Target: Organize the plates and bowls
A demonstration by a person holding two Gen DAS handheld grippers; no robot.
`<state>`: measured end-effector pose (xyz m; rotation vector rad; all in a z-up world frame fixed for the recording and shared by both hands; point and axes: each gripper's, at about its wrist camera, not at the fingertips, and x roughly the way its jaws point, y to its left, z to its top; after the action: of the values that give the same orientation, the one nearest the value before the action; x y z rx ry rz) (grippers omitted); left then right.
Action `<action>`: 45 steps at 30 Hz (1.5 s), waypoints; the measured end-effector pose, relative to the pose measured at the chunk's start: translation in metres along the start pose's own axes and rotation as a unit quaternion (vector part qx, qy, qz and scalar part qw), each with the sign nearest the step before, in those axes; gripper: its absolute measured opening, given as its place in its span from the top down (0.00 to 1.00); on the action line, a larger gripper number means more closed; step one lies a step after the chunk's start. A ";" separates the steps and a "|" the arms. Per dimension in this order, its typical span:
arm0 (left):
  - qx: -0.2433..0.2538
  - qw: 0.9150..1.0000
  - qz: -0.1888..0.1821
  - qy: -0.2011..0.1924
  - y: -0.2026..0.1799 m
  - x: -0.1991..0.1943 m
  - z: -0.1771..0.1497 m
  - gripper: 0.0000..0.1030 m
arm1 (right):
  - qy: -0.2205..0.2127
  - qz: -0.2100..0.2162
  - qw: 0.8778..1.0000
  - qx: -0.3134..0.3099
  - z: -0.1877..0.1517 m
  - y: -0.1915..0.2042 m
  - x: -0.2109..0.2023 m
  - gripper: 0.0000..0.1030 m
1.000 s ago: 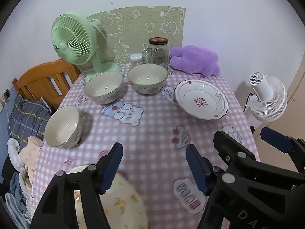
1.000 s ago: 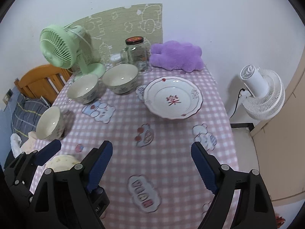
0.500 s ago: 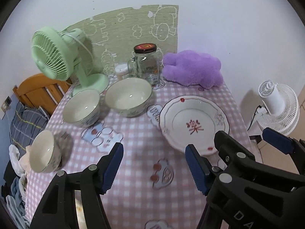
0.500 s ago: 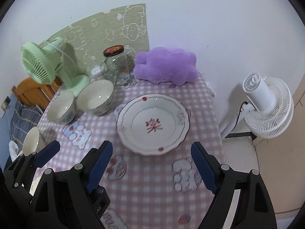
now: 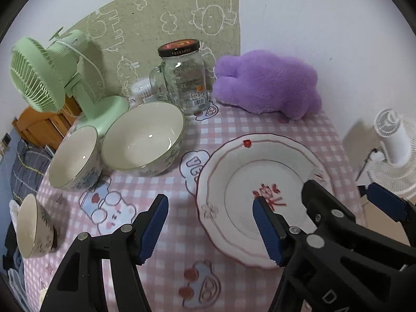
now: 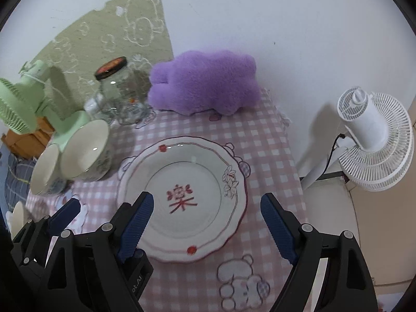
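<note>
**Lighting and image quality, both wrist views**

Even, soft indoor light, moderately bright, with a slight violet cast on the wall (image 5: pixel 312 13). Soft shadows fall leftward under the bowls (image 5: pixel 145 140). Small glints on the bowl glaze and the jar (image 5: pixel 186 78). Strong fisheye bending with black corners. The jar is smeared in the right view; centres sharp.

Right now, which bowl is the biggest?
The bowl right in front of the glass jar is widest; the two bowls to its left look smaller.
</note>
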<state>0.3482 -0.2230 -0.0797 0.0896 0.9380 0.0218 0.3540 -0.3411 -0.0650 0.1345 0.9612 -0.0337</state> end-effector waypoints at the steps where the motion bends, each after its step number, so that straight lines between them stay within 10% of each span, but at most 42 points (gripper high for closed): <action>1: 0.001 1.000 0.002 0.003 -0.001 0.006 0.001 0.33 | 0.001 0.001 1.000 0.002 0.001 -0.002 0.007 0.16; 17: 0.010 0.999 0.003 0.046 -0.006 0.074 -0.011 0.33 | 0.037 -0.008 0.999 0.018 -0.004 -0.013 0.077 0.27; 45: 0.020 0.997 -0.024 0.066 0.001 0.059 -0.029 0.36 | 0.057 -0.021 0.998 0.015 -0.018 -0.010 0.069 0.36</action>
<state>0.3598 -0.2170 -0.1442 0.1037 1.0720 -0.0352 0.3777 -0.3466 -0.1330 0.1449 1.0778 -0.0803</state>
